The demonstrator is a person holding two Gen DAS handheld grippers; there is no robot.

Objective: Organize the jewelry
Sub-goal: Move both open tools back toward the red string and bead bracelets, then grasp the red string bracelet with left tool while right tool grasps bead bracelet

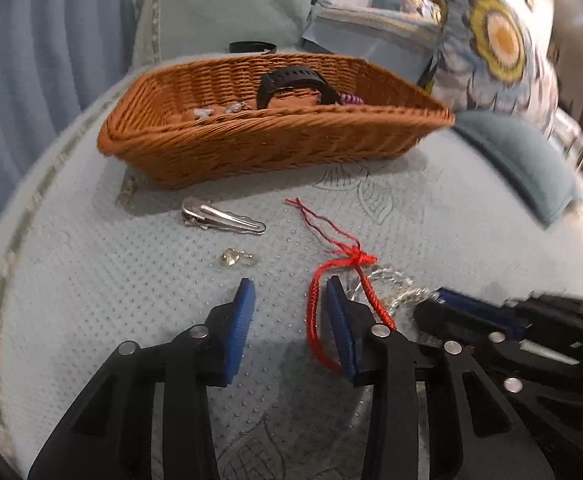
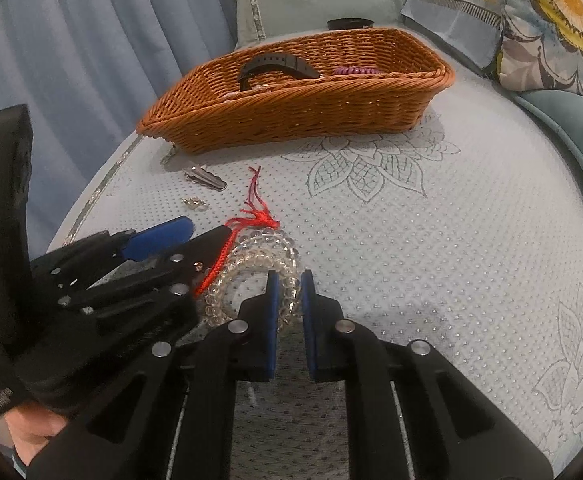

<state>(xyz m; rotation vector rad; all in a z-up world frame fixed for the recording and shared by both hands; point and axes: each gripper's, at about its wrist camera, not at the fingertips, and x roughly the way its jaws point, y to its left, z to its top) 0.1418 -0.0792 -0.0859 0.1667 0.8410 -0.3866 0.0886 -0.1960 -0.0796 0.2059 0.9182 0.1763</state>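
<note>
Left gripper: jaws spread wide, nothing held; the red cord runs just inside its right finger. Right gripper: jaws nearly pressed together, pinching the rim of the bead bracelet. Bracelet and cord lie tangled on the cloth, well short of the basket. A hair clip and a small earring lie between the left gripper and the basket. Basket already holds a watch and a purple coil.

Judgement: bracelet is light, with hard, smooth beads on what looks like a stretchy string, so it is likely to slip or roll under the pads; best taken across the rim, as now. Cord is soft and limp and may drag along when the bracelet is lifted; best taken at its knot.
</note>
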